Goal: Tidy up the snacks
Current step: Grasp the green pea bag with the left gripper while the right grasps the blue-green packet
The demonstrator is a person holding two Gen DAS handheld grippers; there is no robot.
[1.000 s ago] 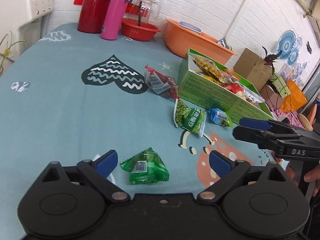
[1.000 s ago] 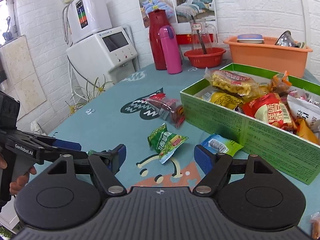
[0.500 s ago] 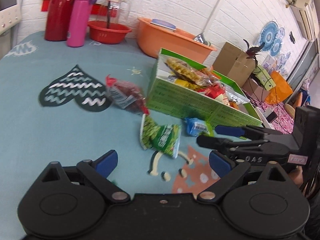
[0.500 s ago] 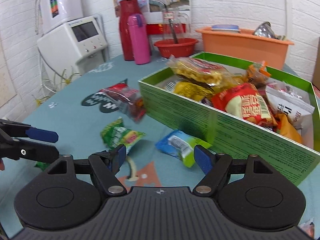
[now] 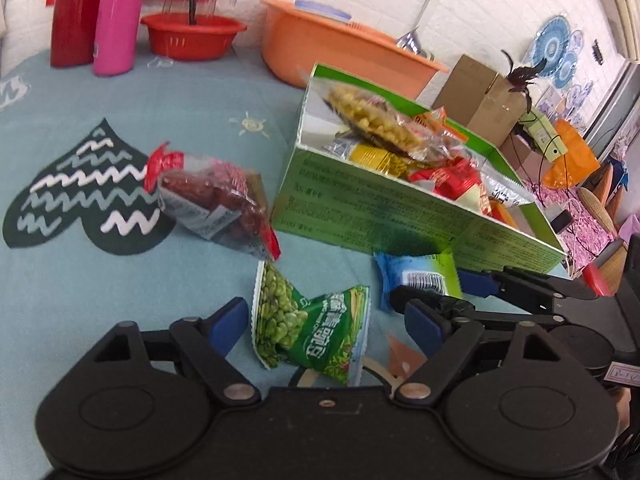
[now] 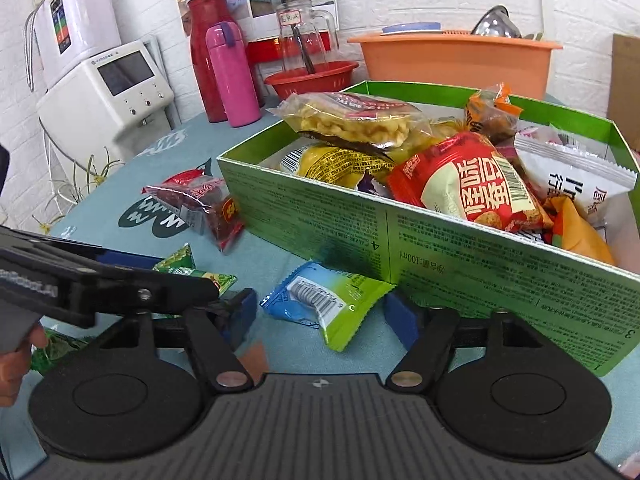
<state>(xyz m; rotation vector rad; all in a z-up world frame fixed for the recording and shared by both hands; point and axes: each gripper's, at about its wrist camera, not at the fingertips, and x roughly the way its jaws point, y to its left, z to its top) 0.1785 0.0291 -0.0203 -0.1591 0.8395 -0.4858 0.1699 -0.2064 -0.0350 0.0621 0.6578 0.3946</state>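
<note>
- Snacks fill the green box (image 6: 480,256) on the tabletop (image 5: 120,288): we see a clear bag of yellow puffs (image 6: 352,120) on top, a yellow packet (image 6: 336,162) under it, a red packet (image 6: 472,184), a white packet (image 6: 572,172) and an orange one (image 6: 580,232); more lie beneath that we cannot tell apart.
- Behind the box we see an orange tub (image 6: 456,60) with a blue lid and a steel item showing above its rim, and a red basin (image 6: 312,78) with a glass jug (image 6: 304,36) standing in it.
- Outside the box we count four loose packets: one red date bag (image 5: 216,204) just beside the box's end wall, one green pea packet (image 5: 308,328), one blue-and-green packet (image 6: 328,300) touching the box's near wall, and one small green packet (image 6: 52,350) at the left edge of the right wrist view.
- We count two flasks by the wall, one red flask (image 6: 206,52) and one pink flask (image 6: 232,72), touching.
- Our left tool (image 5: 324,320) tilts down with its jaws spread, the pea packet between the fingers, pads clear of it.
- Our right tool (image 6: 320,312) tilts down beside it, its jaws just narrowing yet released; the blue-and-green packet lies between the fingers, ungripped.
- A hand (image 6: 16,364) grips the left tool's handle.
</note>
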